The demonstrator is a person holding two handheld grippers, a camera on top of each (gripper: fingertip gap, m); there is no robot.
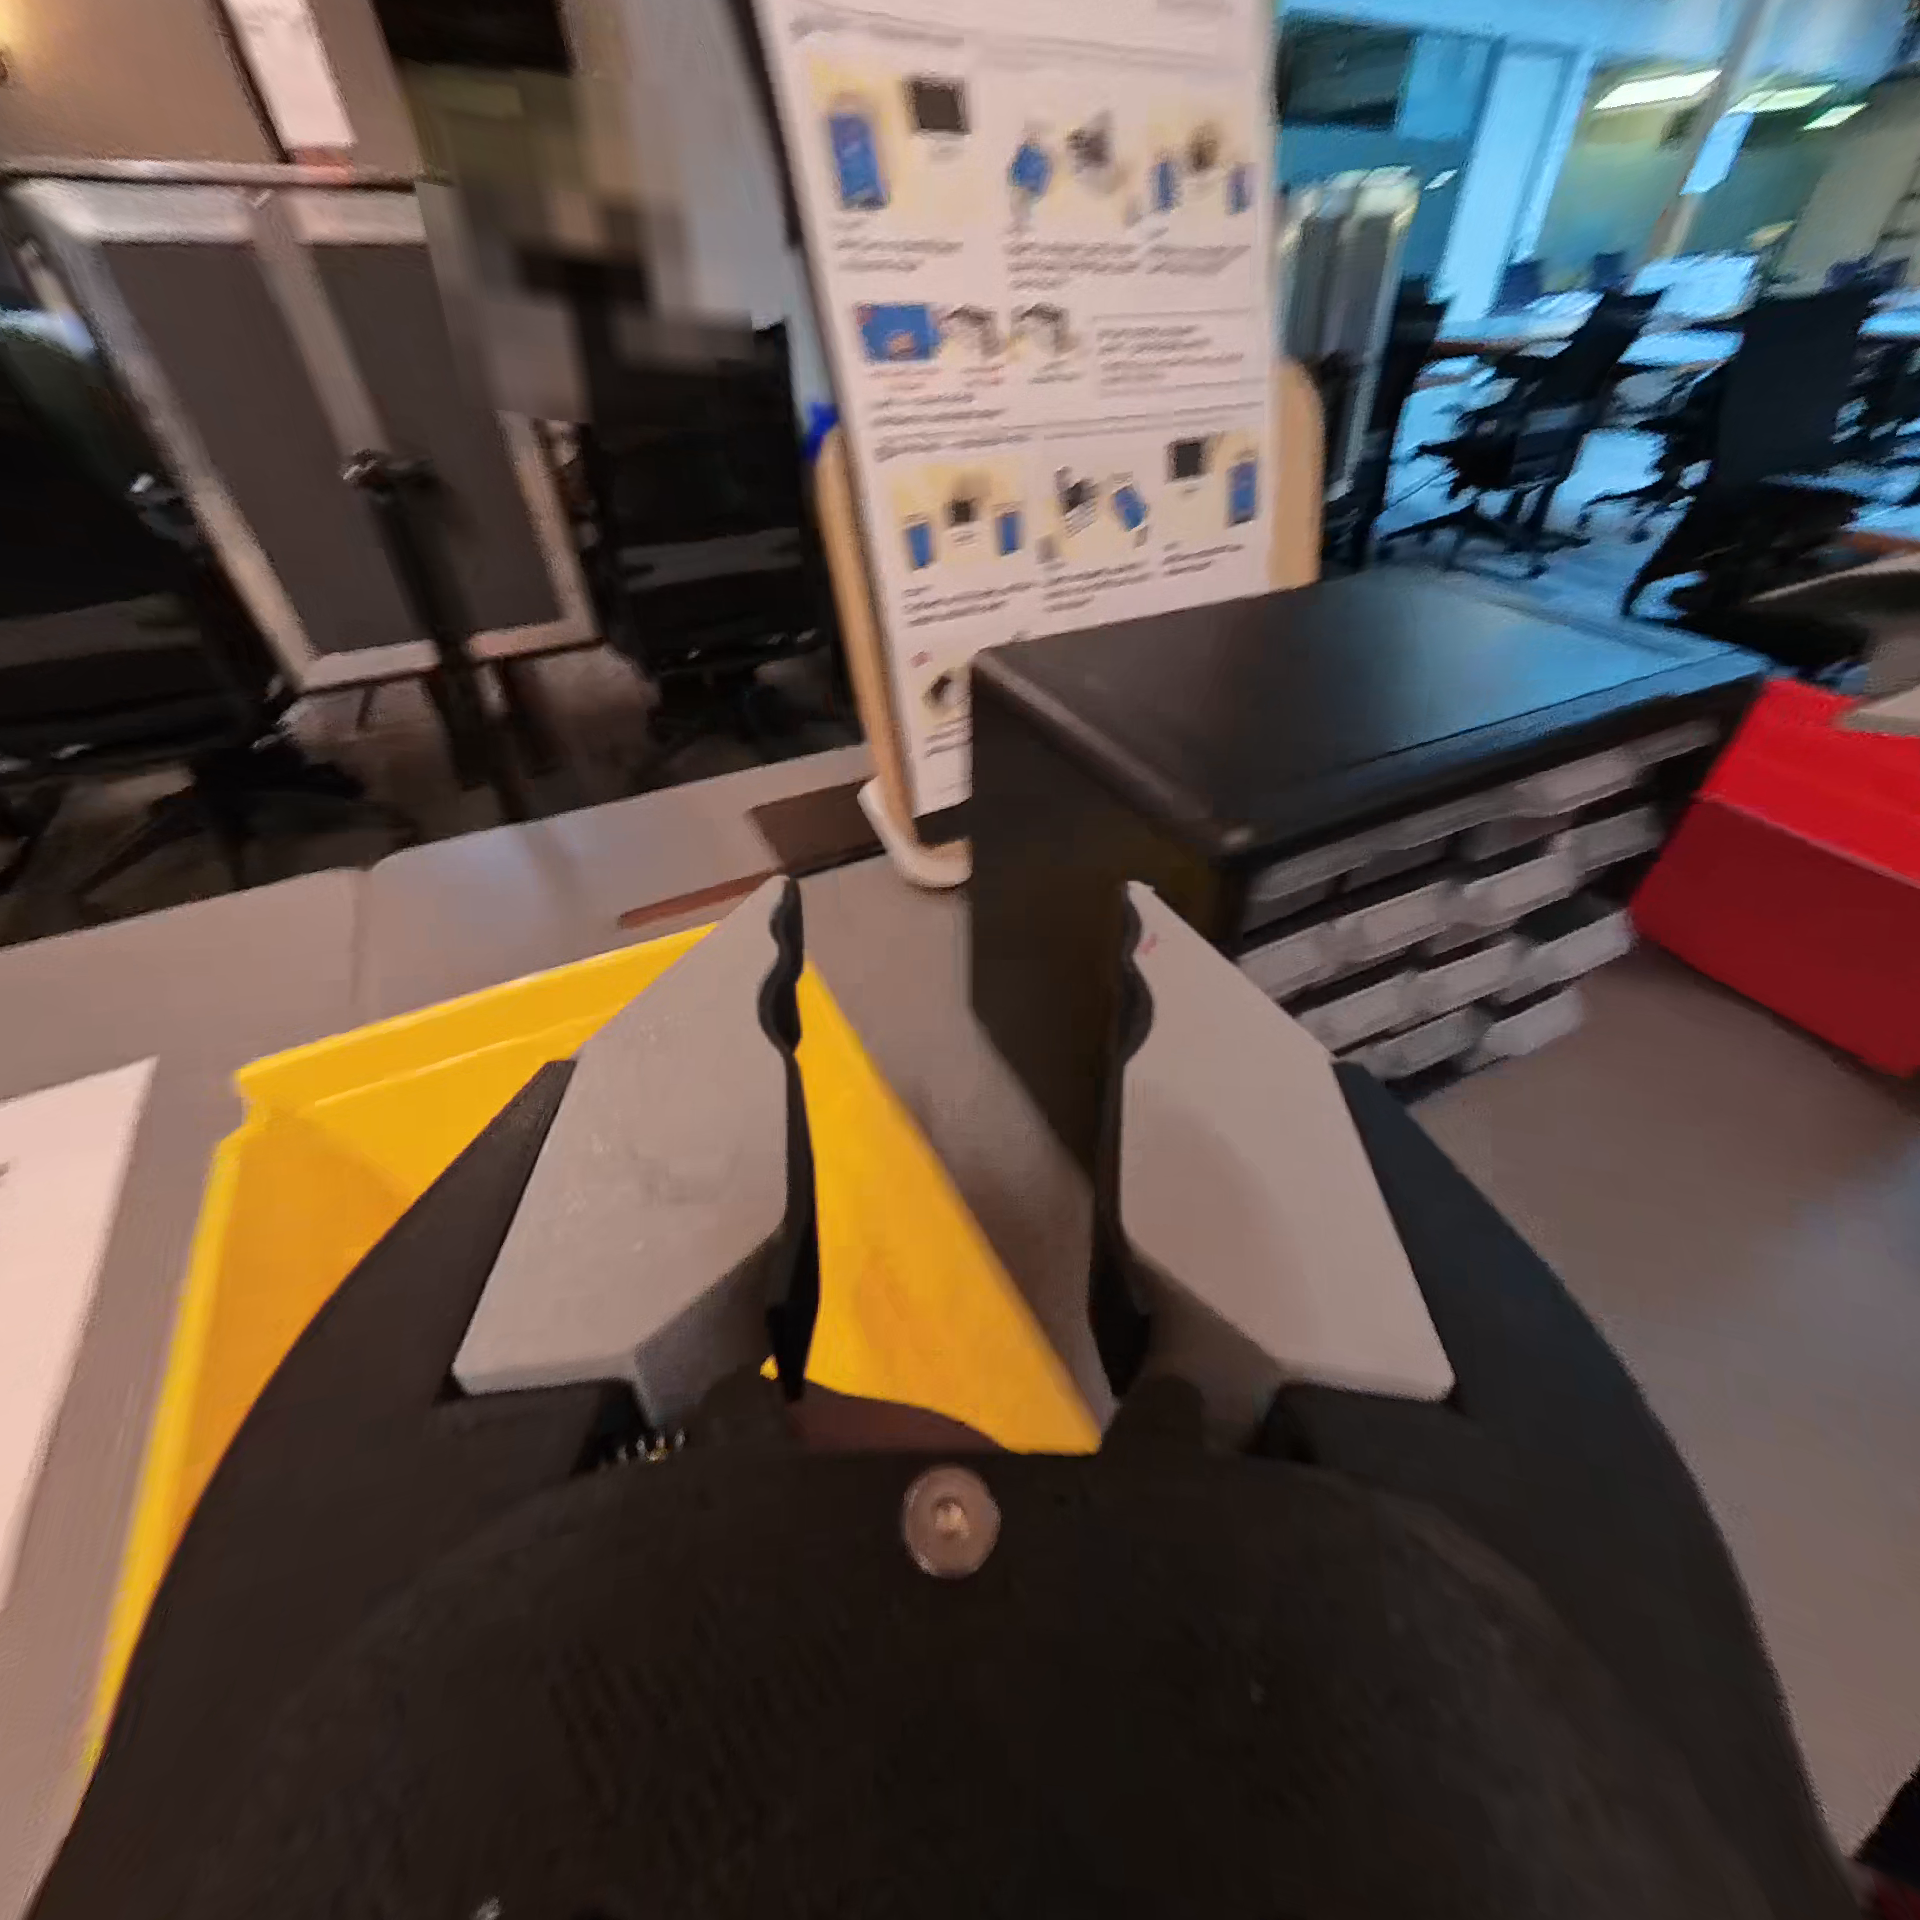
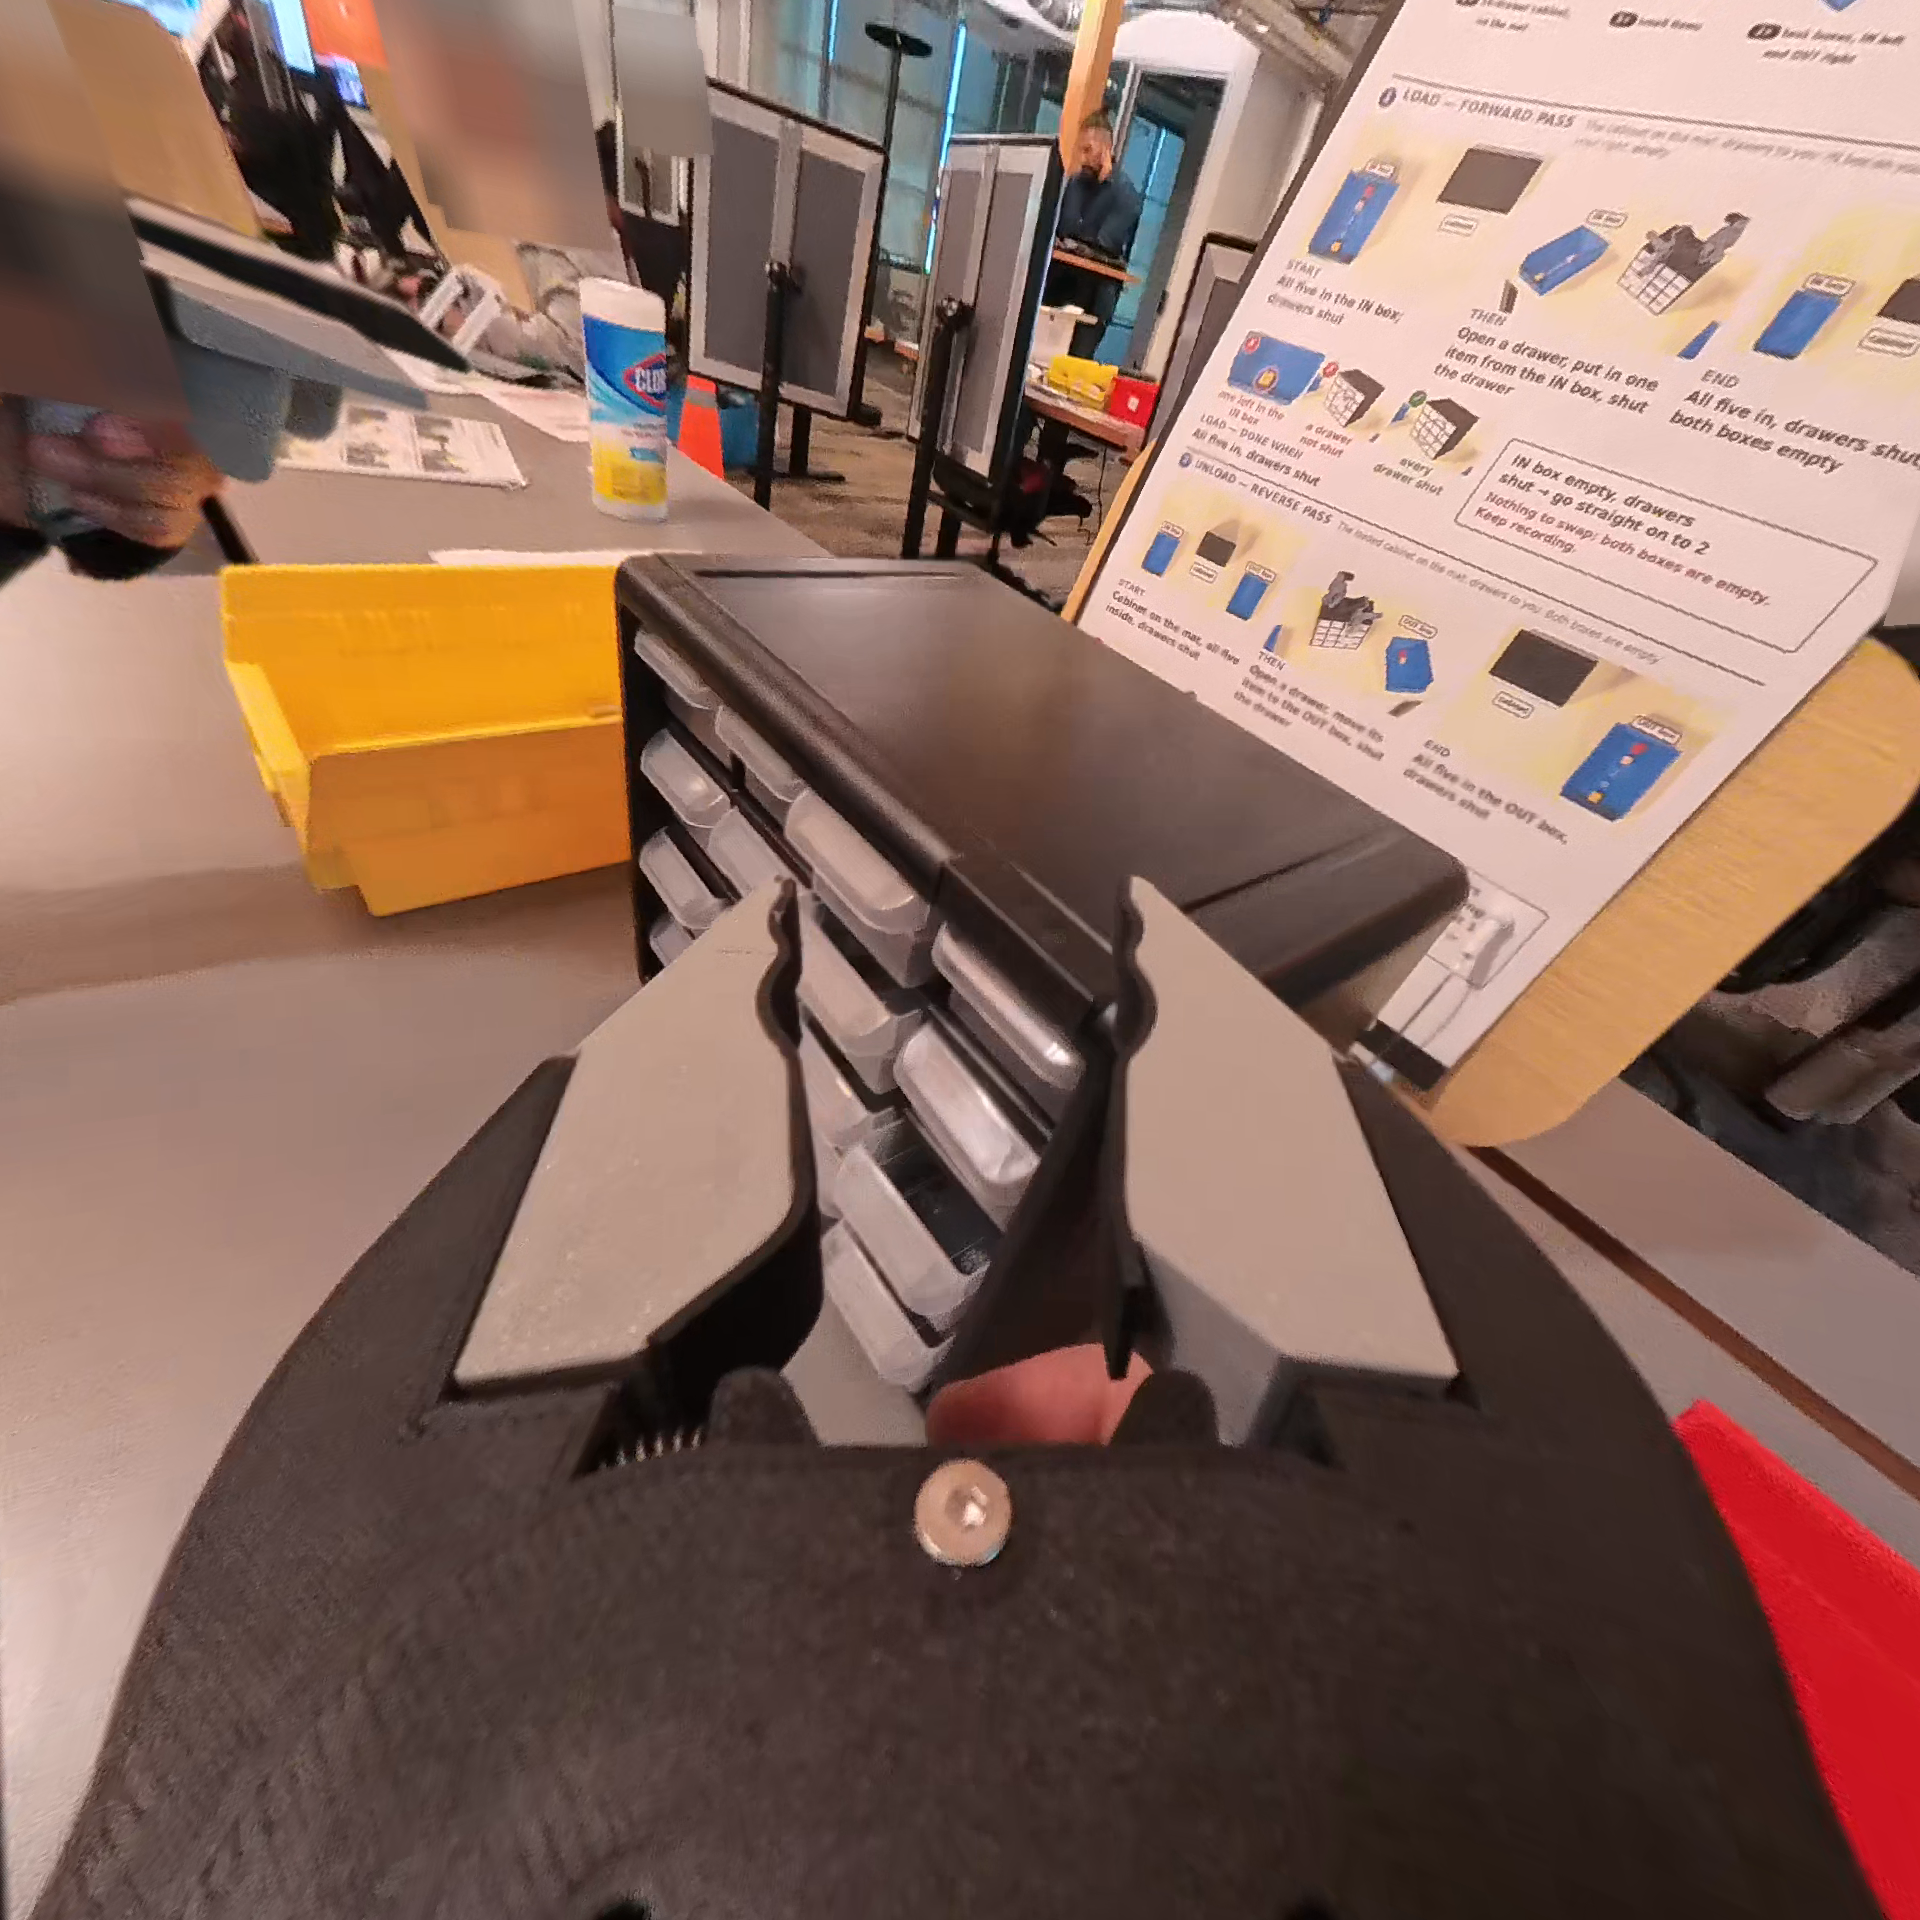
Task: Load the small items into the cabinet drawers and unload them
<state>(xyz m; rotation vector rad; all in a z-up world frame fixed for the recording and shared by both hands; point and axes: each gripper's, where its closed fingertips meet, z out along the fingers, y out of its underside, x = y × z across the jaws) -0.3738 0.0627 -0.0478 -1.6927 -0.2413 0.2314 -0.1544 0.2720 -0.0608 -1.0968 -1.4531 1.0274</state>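
The black cabinet point(image 1: 1351, 707) with several small clear drawers point(image 1: 1455, 914) stands on the grey table point(image 1: 1662, 1247). My left gripper point(image 1: 961, 904) is open and empty, above the yellow bin point(image 1: 343, 1143), left of the cabinet's side wall. My right gripper point(image 2: 958, 899) is open and empty, close in front of the drawers point(image 2: 862, 873) near the top right corner of the cabinet point(image 2: 1039, 727). The yellow bin point(image 2: 436, 727) sits left of the cabinet. No small items show.
A red box point(image 1: 1797, 862) sits right of the cabinet and also shows in the right wrist view point(image 2: 1818, 1610). An instruction board point(image 2: 1507, 416) leans behind the cabinet. A wipes canister point(image 2: 623, 395) and papers lie at the far left.
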